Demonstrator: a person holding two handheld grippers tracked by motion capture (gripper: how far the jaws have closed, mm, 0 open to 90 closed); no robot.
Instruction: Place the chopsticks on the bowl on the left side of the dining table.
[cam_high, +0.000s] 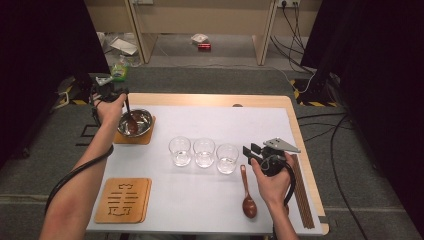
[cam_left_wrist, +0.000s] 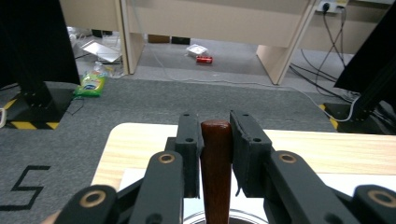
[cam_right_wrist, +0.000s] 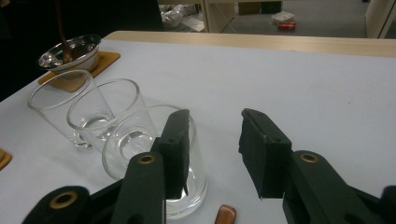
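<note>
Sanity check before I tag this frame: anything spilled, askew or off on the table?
Nothing stands out. The three glasses stand upright in a row, no spill on the mat. The bowl sits square on its coaster. The left tool has a spoon in the bowl; a second spoon lies flat by the right tool.

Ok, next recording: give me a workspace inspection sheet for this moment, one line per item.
Surface: wooden table covered by a white sheet.
Job's things: brown spoon standing in a metal bowl on a coaster.
Clutter: three glasses in a row, a second spoon, a spare coaster, chopsticks at the right edge.
Grippers: left claw shut on the spoon handle; right claw open, nothing between its jaws, beside the nearest glass.
Cables: one trails along the left forearm; more lie on the floor at far right.
Surroundings: grey carpet, litter and a red can under a far desk.
</note>
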